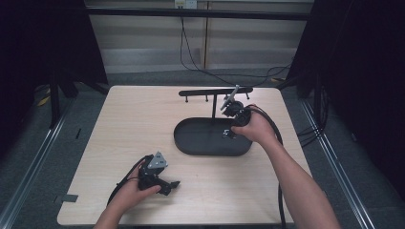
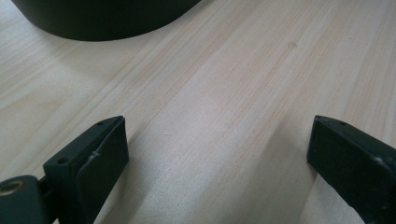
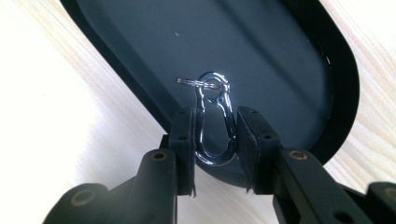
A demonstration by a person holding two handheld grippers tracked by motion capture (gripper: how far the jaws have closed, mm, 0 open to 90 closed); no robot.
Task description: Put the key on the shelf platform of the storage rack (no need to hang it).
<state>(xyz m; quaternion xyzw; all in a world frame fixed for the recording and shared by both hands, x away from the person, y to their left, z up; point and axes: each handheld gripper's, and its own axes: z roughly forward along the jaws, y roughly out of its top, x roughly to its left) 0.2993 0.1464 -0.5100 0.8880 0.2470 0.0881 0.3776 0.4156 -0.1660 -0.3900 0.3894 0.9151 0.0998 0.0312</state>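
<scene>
Jaws around carabiner [image 3: 214, 122], ring-end forward

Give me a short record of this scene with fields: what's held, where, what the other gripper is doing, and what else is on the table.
held: carabiner with a small ring, clamped by the right hand-held gripper
where: over the black oval tray
left hand-held gripper: open, nothing between its jaws, low over the table
also on table: black T-shaped stand rising from the tray
</scene>
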